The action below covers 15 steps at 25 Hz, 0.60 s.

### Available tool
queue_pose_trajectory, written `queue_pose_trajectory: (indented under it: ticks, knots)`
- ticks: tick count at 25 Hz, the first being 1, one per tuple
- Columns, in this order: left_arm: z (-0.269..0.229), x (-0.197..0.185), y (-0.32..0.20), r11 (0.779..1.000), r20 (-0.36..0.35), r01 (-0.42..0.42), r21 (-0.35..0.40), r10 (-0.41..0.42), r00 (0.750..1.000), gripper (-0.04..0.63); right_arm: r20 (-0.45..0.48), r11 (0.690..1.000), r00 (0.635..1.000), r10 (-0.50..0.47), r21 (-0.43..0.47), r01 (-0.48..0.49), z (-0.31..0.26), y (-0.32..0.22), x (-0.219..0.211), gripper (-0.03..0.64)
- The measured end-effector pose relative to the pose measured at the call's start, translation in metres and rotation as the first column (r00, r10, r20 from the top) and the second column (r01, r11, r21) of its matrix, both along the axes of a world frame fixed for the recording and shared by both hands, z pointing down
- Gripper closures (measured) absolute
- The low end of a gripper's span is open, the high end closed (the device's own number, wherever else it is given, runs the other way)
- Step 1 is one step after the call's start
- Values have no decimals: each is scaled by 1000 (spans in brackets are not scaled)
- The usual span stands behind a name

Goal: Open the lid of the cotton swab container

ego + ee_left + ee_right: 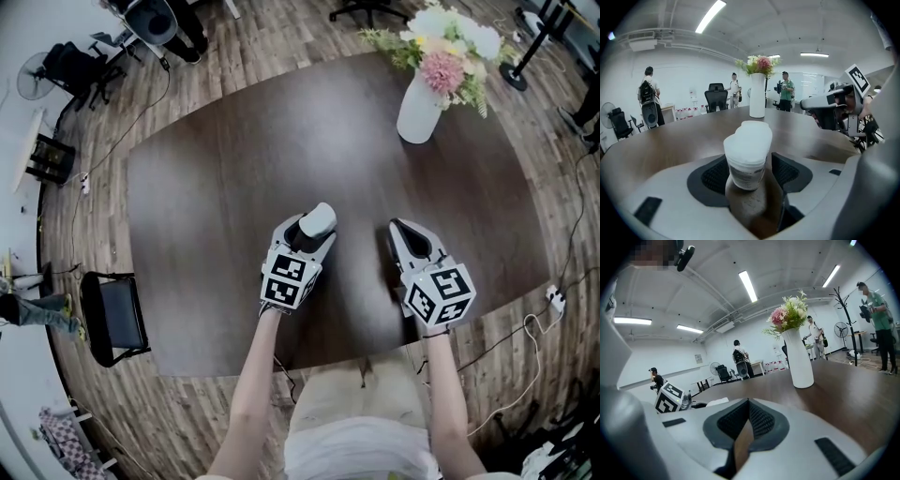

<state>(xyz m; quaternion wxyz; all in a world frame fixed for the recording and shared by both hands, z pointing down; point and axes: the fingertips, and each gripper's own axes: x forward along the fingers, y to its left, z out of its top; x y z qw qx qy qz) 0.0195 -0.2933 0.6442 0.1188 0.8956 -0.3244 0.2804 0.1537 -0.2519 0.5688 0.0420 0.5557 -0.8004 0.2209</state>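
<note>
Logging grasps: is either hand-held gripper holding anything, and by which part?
Nothing is held. The left hand-held gripper stands open around the white plastic cotton swab container, level with its lower body; the right hand-held gripper is shut and empty.

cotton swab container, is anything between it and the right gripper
Nothing visible: only bare table lies between the shut right gripper and the container, which stands between the open jaws of the left gripper.
</note>
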Motion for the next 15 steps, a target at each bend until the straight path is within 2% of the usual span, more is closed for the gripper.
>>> queue_pose_trajectory:
  ticks: [10, 15]
  knots:
    - [7, 7, -7, 1000, 34, -18, -6, 18, 999, 329, 38, 999, 999, 34, -27, -33, 11, 6, 0, 595]
    - [7, 12, -2, 995, 12, -52, -82, 53, 999, 334, 39, 999, 999, 29, -22, -28, 7, 3, 0, 595]
